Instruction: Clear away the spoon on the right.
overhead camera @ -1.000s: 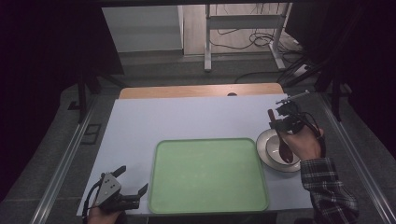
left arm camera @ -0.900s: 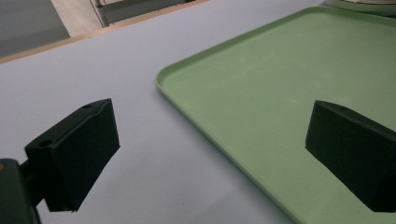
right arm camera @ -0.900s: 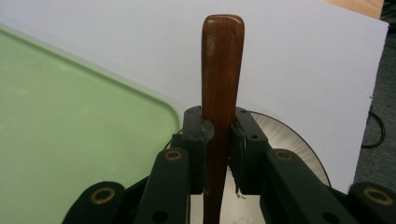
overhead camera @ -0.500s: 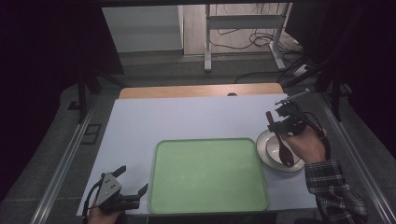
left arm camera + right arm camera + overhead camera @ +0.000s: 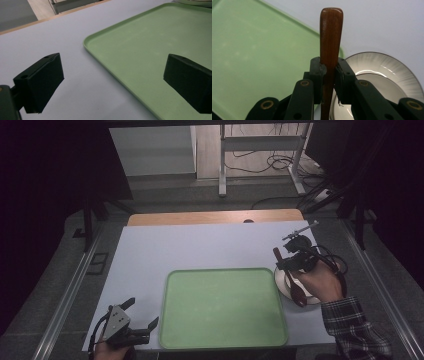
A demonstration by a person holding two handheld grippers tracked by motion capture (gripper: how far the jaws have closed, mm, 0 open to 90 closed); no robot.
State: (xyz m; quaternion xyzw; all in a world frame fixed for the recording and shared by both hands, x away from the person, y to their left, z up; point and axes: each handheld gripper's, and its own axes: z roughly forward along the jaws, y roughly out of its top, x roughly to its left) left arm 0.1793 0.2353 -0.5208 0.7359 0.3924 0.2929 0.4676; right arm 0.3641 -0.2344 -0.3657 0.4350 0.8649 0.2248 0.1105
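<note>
Your right gripper clamps a light, stiff, smooth wooden spoon mid-handle above the white plate, best held there squarely; your left gripper stands open.

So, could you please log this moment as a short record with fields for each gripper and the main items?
right gripper: shut on wooden spoon, handle end past the jaws
spoon position: above white plate, bowl end low
left gripper: open, nothing between the jaws, at green tray's near left corner
green tray: bare, centre of table
white plate: right of the tray, beside its edge
</note>
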